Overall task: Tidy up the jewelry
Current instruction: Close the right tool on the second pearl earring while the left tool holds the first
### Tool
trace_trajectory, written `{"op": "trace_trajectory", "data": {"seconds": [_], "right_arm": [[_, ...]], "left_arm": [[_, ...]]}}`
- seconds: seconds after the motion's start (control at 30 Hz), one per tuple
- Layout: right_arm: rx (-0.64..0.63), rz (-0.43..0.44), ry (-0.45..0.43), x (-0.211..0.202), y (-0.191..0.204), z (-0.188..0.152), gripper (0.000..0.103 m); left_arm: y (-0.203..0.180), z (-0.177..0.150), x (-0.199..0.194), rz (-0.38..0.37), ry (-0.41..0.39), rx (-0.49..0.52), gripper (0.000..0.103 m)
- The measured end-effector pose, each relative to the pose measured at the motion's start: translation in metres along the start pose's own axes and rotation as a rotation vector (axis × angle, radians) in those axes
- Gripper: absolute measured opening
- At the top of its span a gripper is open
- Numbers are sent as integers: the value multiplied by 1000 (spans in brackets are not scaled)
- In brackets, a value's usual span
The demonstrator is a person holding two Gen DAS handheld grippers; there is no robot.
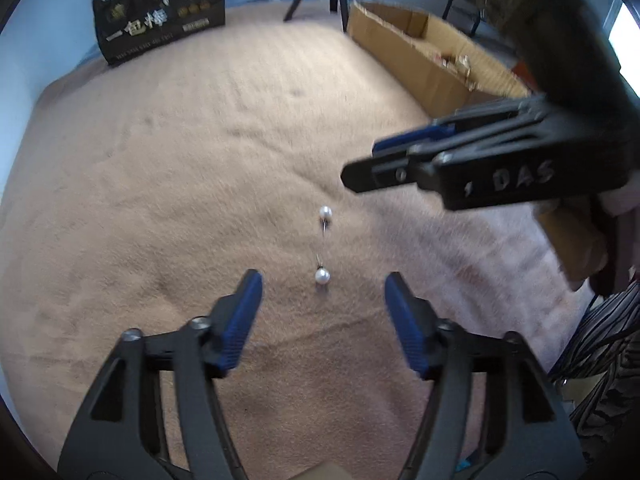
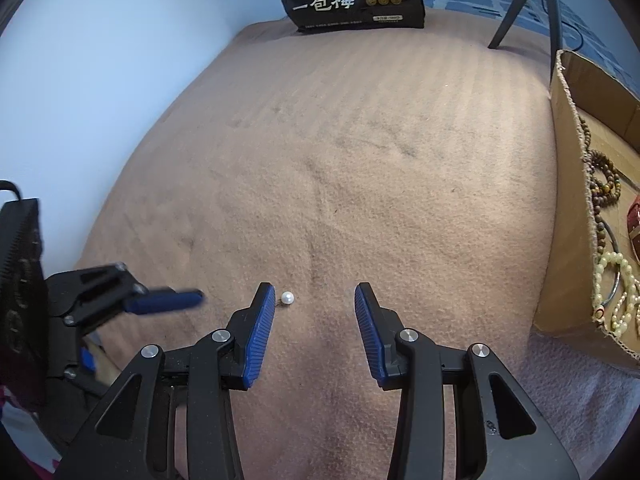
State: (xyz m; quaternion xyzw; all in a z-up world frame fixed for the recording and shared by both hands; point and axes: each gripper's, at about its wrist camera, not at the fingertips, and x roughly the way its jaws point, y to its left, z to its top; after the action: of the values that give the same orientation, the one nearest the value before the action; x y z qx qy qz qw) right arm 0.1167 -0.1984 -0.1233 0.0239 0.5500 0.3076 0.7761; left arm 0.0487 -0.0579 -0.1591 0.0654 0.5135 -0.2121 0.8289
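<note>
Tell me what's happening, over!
Left gripper open, empty. Right gripper open, empty. Pearl earrings loose on blanket. Nothing blocking.

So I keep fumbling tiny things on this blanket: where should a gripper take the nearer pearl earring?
Probably by the pearl itself, coming from straight above with a finger on either side. The ball is the only bulky part; its thin post lies flat on the soft blanket, too slim to pinch reliably.
</note>
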Motion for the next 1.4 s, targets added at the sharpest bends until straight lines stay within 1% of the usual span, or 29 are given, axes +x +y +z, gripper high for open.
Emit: {"op": "trace_trajectory", "data": {"seconds": [0.17,0.27,0.3,0.33,0.37,0.4,0.43,0.47,0.53,0.63,0.87,0.93,1.07,1.17,1.2,1.33,1.4], "right_arm": [[-16,1,13,2,1,-1,40],[-27,7,24,4,3,0,40],[-29,11,28,6,4,0,37],[-30,17,33,7,4,1,33],[-32,18,34,9,5,3,33],[-35,18,35,11,7,3,32],[-40,18,36,12,8,4,31],[-43,19,37,11,8,4,31],[-50,26,41,13,10,5,28],[-58,28,49,24,19,6,28],[-64,30,75,40,26,7,26],[-68,29,82,45,29,8,25],[-73,26,91,53,32,6,25],[-86,15,97,56,35,8,25],[-93,7,98,58,37,8,24],[-115,-19,98,65,43,7,19],[-137,-37,97,66,47,5,16]], "left_arm": [[4,5,-1,-26,-7,-25,68],[5,4,3,-7,3,-20,68],[5,3,7,-6,7,-23,68],[5,3,8,-18,12,-27,66],[6,3,10,-24,14,-31,63],[6,2,10,-24,16,-31,56],[6,1,11,-21,18,-29,53],[5,1,12,-20,18,-25,51],[4,-1,14,-24,21,-20,39],[1,-2,18,-31,31,-18,38],[2,1,27,-36,43,-32,36],[2,1,28,-34,47,-31,29],[5,2,33,-32,55,-31,25],[7,2,37,-23,61,-33,19],[8,1,38,-21,61,-35,16],[12,2,38,-21,61,-45,8],[14,1,39,-23,61,-50,7]]}}
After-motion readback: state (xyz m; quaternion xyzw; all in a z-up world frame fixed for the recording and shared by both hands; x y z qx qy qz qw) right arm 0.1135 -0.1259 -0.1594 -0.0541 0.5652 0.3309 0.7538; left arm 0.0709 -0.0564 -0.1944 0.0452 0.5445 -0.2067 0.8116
